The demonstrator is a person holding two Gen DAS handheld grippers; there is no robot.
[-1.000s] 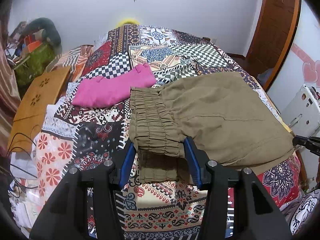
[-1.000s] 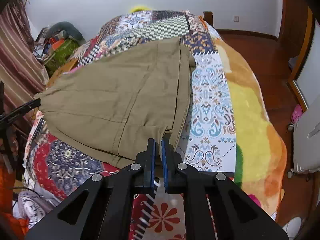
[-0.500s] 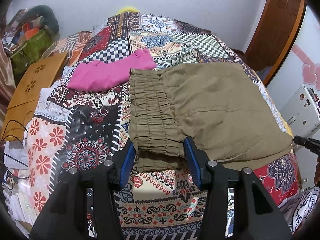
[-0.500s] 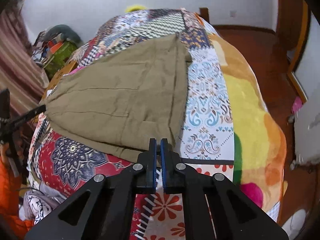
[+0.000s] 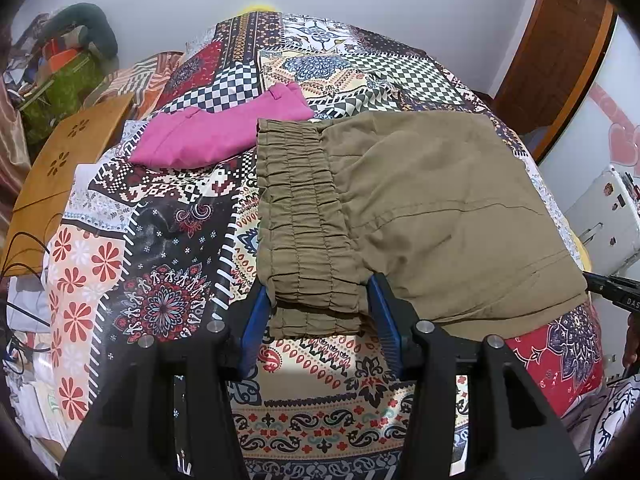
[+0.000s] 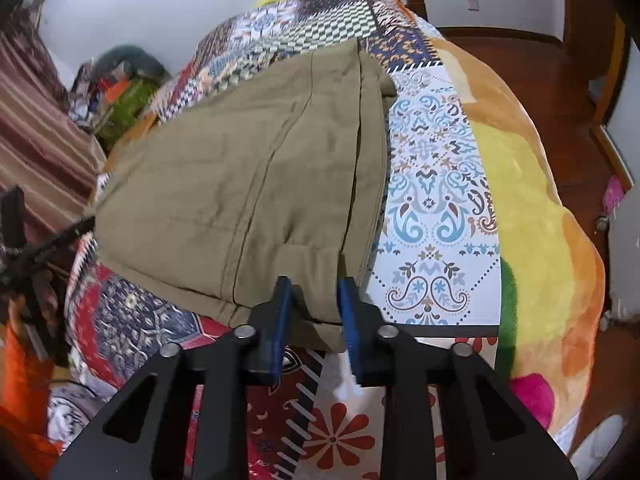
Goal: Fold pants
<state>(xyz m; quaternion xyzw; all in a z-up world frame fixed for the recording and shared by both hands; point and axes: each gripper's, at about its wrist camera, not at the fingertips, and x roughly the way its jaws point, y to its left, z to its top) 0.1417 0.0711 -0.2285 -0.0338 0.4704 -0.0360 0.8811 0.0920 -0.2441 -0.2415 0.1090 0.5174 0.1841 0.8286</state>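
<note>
Left gripper (image 5: 318,310): pads clamp the gathered waistband (image 5: 300,216).
Right gripper (image 6: 314,312): jaws just been opening, parted now, leg hem between them, pads seem off the cloth.
Pants (image 5: 432,208): olive, folded over, flat on patterned bedspread (image 5: 168,264), near front edge.
Handling: light, soft, floppy; slides and sags.
Hold: thick elastic band and stitched hem corner.
Nearby: pink garment (image 5: 216,132).

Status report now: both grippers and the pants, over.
Left gripper shut on waistband of olive pants. Right gripper just opening, pants hem between its fingers. Pink garment beside waistband, apart.
</note>
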